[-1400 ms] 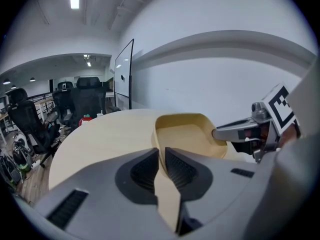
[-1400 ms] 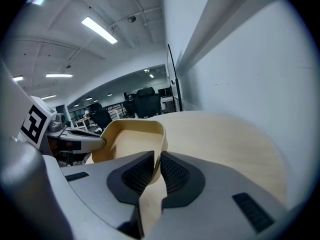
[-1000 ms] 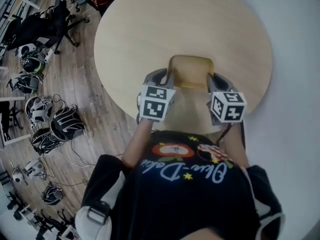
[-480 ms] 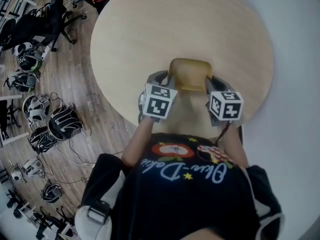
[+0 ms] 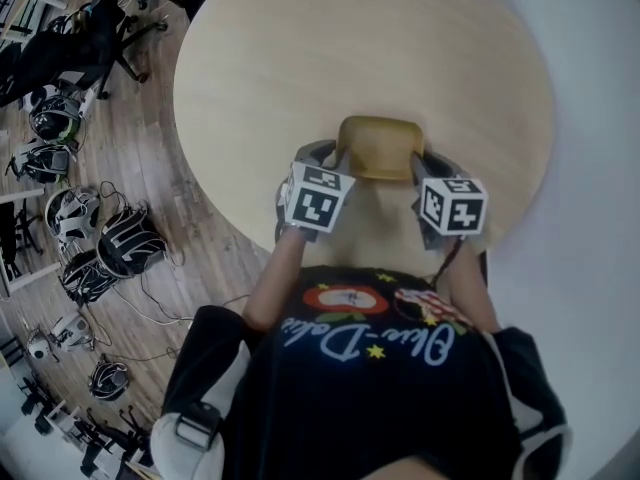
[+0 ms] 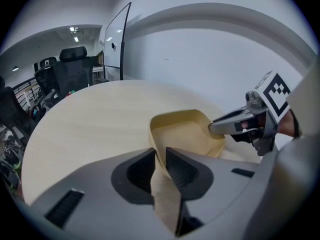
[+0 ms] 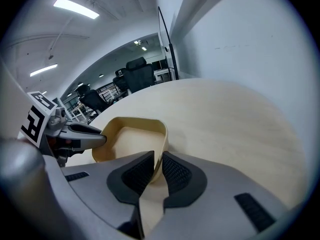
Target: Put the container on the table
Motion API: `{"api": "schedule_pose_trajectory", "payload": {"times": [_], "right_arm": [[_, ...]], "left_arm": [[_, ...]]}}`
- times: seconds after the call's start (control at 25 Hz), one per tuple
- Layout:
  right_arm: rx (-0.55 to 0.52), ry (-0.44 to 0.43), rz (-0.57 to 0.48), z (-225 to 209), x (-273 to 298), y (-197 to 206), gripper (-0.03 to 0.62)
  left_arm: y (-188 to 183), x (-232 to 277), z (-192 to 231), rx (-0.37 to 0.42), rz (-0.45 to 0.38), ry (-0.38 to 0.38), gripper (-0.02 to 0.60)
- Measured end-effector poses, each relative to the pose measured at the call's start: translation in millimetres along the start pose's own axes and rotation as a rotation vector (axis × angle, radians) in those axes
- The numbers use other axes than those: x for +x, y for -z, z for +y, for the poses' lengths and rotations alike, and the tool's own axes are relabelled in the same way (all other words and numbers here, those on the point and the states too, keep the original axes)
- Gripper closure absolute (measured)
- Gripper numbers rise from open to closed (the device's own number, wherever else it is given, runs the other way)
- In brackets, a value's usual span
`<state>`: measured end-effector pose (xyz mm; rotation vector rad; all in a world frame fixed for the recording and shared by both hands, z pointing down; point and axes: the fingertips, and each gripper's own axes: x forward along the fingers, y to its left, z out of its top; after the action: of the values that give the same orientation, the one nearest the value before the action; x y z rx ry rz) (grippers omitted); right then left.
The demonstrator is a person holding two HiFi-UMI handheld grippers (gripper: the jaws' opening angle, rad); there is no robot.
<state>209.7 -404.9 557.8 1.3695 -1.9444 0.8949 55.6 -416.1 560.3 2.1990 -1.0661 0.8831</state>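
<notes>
1. The shallow tan container (image 5: 378,148) is rectangular, with rounded corners and thin, smooth walls. Its open side faces up, and its long axis runs crosswise, from one gripper to the other.
2. It is over the near part of the round pale wooden table (image 5: 300,58), close to the table's edge on the person's side. I cannot tell if its bottom touches the tabletop.
3. The left gripper (image 6: 160,165) has its ribbed black jaws closed on the container's left short wall.
4. The right gripper (image 7: 159,170) pinches the opposite short wall in the same way.
5. Count: one container, one table, two grippers.
</notes>
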Motion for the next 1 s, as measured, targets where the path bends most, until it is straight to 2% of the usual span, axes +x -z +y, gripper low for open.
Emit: {"api": "schedule_pose_trajectory", "payload": {"times": [0.16,0.52,0.64,0.84,1.0], "right_arm": [[0.019,-0.008,0.012,1.6,5.3,0.1,0.562],[0.056,-0.012,0.018,0.5,13.1,1.3,0.55],[0.069,-0.007,0.015,-0.2,11.9,1.4,0.539],[0.074,0.014,-0.017,-3.8,6.0,0.1,0.537],[0.067,0.078,-0.102,-12.3,-12.5,-13.4,0.537]], "left_arm": [[5.2,2.1,1.8,0.003,0.05,0.013,0.525],[4.1,5.1,7.3,-0.008,0.056,0.02,0.518],[5.1,2.8,10.0,-0.014,0.057,0.016,0.497],[3.5,-5.1,11.9,-0.022,0.021,-0.006,0.495],[-5.5,-22.3,21.3,-0.03,-0.054,-0.085,0.495]]}}
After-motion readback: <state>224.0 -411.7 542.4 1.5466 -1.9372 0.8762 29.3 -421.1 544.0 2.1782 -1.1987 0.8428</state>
